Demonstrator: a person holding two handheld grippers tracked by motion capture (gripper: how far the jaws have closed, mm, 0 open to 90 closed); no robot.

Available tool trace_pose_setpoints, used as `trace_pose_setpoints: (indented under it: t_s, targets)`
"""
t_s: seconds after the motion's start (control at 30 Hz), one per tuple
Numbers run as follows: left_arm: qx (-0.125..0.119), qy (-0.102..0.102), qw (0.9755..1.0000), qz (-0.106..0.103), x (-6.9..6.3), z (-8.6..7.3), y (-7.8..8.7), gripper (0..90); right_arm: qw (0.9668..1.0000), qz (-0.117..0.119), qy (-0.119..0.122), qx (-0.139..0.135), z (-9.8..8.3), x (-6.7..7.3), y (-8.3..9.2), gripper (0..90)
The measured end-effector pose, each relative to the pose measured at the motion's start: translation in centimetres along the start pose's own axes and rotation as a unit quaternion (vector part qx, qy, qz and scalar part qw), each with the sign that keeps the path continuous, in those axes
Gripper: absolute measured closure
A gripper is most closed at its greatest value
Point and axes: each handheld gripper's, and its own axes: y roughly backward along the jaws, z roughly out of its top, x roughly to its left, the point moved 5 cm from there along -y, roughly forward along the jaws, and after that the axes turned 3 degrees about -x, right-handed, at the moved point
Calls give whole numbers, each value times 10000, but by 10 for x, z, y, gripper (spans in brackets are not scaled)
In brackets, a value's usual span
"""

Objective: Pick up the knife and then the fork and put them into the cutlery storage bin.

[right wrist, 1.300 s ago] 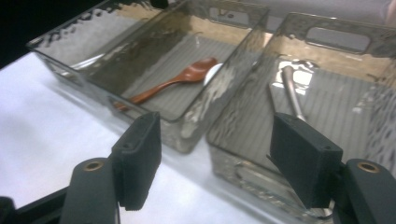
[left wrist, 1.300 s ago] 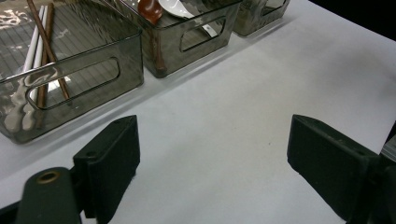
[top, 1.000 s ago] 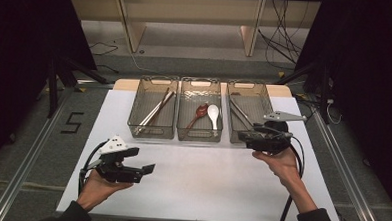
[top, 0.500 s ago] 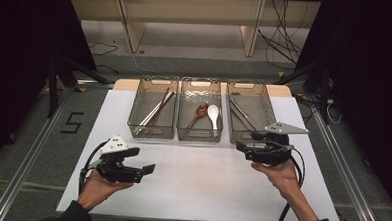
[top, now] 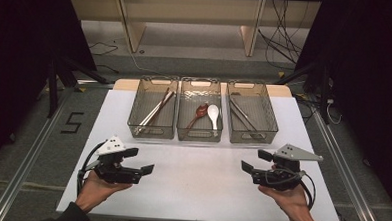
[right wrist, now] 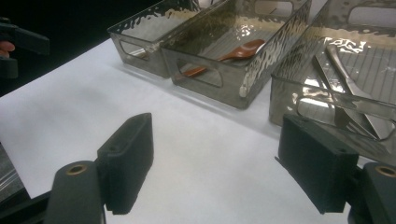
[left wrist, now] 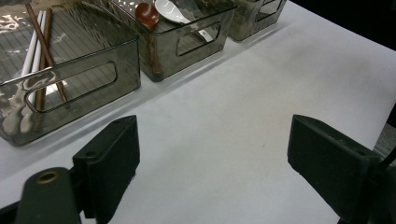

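Note:
Three smoky clear bins stand in a row at the back of the white table (top: 195,190). The left bin (top: 136,115) holds chopsticks (top: 156,111). In the middle bin (top: 199,136) lie a brown spoon (top: 200,112) and a white spoon (top: 213,113). Metal cutlery (top: 244,115) lies in the right bin (top: 272,121). My left gripper (top: 141,159) hovers open over the near left of the table, nothing between its jaws (left wrist: 215,140). Near the front right, my right gripper (top: 254,161) is open and empty (right wrist: 219,140); its jaws have just been opening a little further.
Bare white tabletop lies between the two grippers and the bins. Metal rails run along both sides of the table. Wooden furniture legs and loose cables (top: 282,44) sit on the floor beyond the far edge.
My right hand has drawn back from the right bin toward the near edge of the table and sunk slightly. The left hand has stayed where it was.

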Motion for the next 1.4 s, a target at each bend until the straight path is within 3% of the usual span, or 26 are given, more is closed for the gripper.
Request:
trace_pose_setpoints:
  t_s: [0.37, 0.63, 1.4]
  targets:
    - [-79, -8, 9999, -90, -3, 1, 2, 164, 9999, -34, -33, -157, -14, 3, 10, 259]
    - [-164, 58, 9998, -125, -4, 1, 3, 163, 9999, -82, -1, -65, -23, 3, 7, 251]
    - [-175, 91, 9997, -173, -3, 0, 2, 161, 9999, -70, 31, -98, -22, 3, 6, 244]
